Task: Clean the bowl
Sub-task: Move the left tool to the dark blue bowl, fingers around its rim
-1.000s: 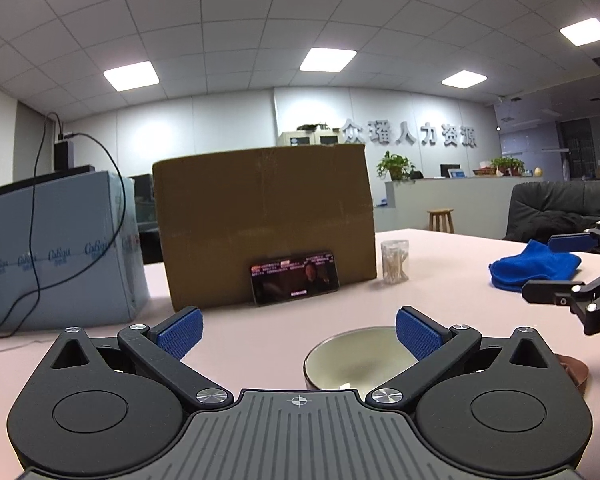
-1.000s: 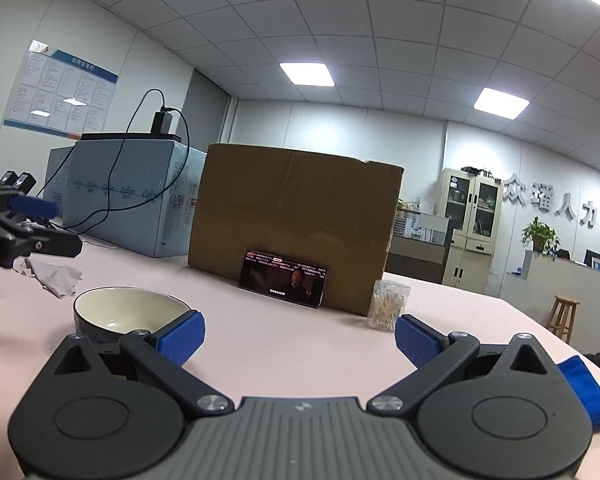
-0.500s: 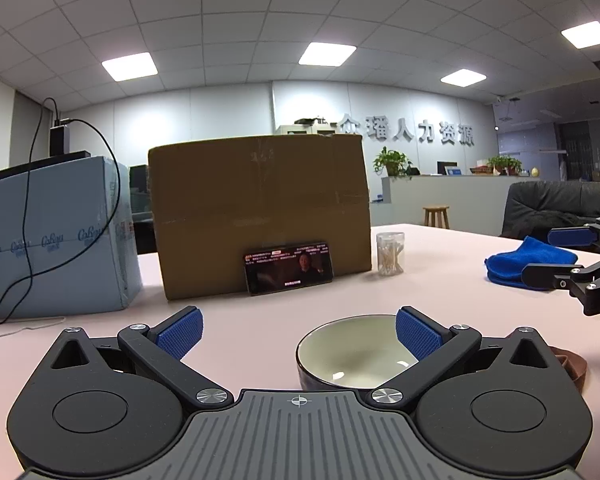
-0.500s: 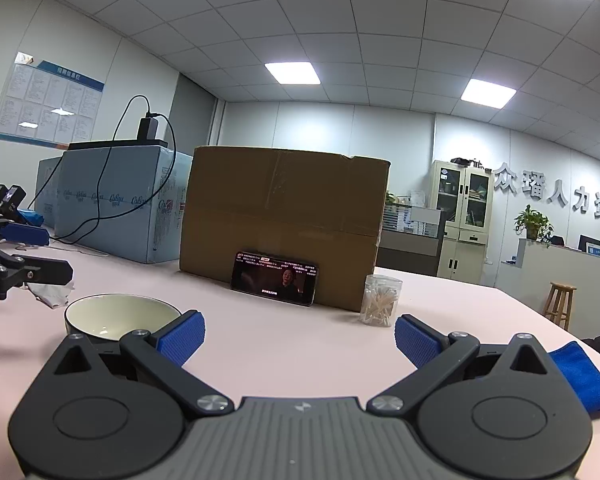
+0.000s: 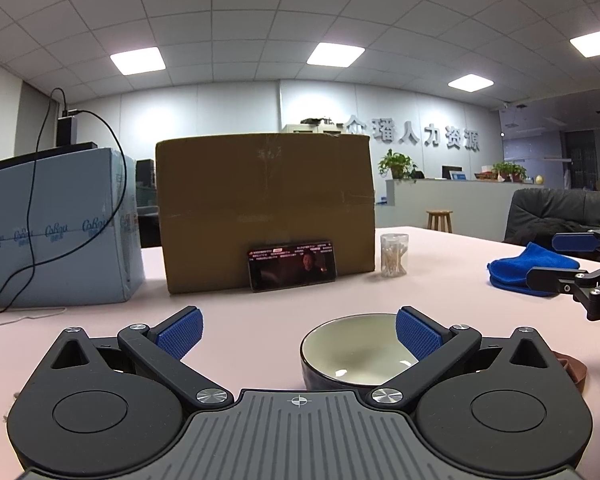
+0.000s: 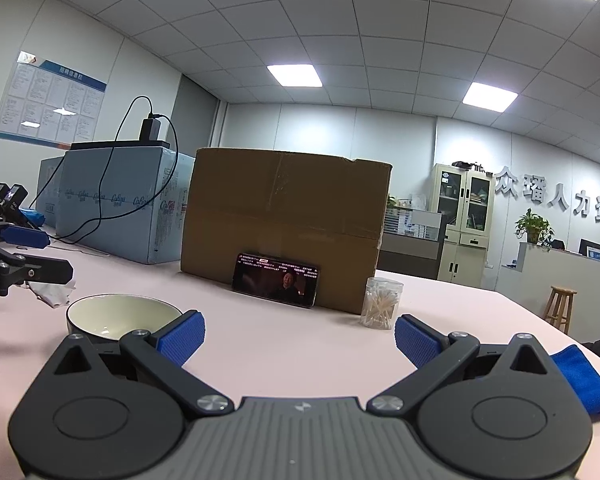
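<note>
The pink table (image 5: 260,312) carries everything, and I place it all against the big cardboard box (image 5: 264,208) standing upright at its far side. To the left of the box sits a pale blue carton (image 5: 56,232) with a black cable draped over its front. A phone (image 5: 292,265) leans against the foot of the box, its screen lit. Just right of the box stands a small clear jar of cotton swabs (image 5: 394,255). Further right of the box, well apart from it, lies a blue cloth (image 5: 528,266) (crumpled into a heap).

The bowl (image 5: 354,354), dark outside and cream within, stands upright on the table in front of the box, nearer to me than the phone. My left gripper (image 5: 298,338) is spread wide and holds nothing; its right finger pad (image 5: 416,338) shows in front of the bowl's right rim, though I cannot tell whether it touches. My right gripper (image 6: 298,336) also gapes wide and empty, with the bowl (image 6: 120,316) just beyond its left pad and the cloth (image 6: 580,376) behind its right side.
</note>
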A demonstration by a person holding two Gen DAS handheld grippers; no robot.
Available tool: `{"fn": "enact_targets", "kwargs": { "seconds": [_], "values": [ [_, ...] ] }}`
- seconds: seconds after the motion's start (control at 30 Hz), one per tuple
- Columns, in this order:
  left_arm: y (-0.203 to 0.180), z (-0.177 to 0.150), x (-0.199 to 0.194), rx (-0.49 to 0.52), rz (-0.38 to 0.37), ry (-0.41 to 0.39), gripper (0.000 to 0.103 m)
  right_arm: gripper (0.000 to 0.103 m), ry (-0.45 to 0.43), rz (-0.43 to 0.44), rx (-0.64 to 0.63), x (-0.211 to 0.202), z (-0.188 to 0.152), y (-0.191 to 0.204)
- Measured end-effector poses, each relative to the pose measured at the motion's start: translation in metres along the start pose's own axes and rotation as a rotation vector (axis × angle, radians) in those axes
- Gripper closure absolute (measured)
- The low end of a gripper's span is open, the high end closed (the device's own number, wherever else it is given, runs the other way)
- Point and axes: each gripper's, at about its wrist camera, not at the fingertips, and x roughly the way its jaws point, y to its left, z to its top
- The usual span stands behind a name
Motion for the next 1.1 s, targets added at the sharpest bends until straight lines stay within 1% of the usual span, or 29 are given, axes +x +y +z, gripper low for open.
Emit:
{"fn": "enact_targets", "kwargs": {
  "seconds": [0.23,0.6,0.8,1.03,1.1],
  "values": [
    [0.004,-0.003,0.003,-0.017,-0.038,0.008,0.0,0.0,0.014,0.003,0.031,0.002,0.0,-0.005],
    [0.005,-0.006,0.004,-0.02,-0.057,0.044,0.0,0.0,0.001,-0.021,0.065,0.001,-0.002,-0.01],
    [0.005,-0.008,0.002,-0.024,-0.06,0.041,0.0,0.0,0.007,-0.026,0.074,0.002,-0.003,-0.012],
    [0.015,-0.012,0.002,-0.099,-0.071,0.05,0.0,0.0,0.045,-0.008,0.085,0.009,-0.002,-0.014],
    [0.02,-0.014,0.005,-0.136,-0.081,0.068,0.0,0.0,0.06,0.001,0.096,0.011,-0.002,-0.016]
  ]
}}
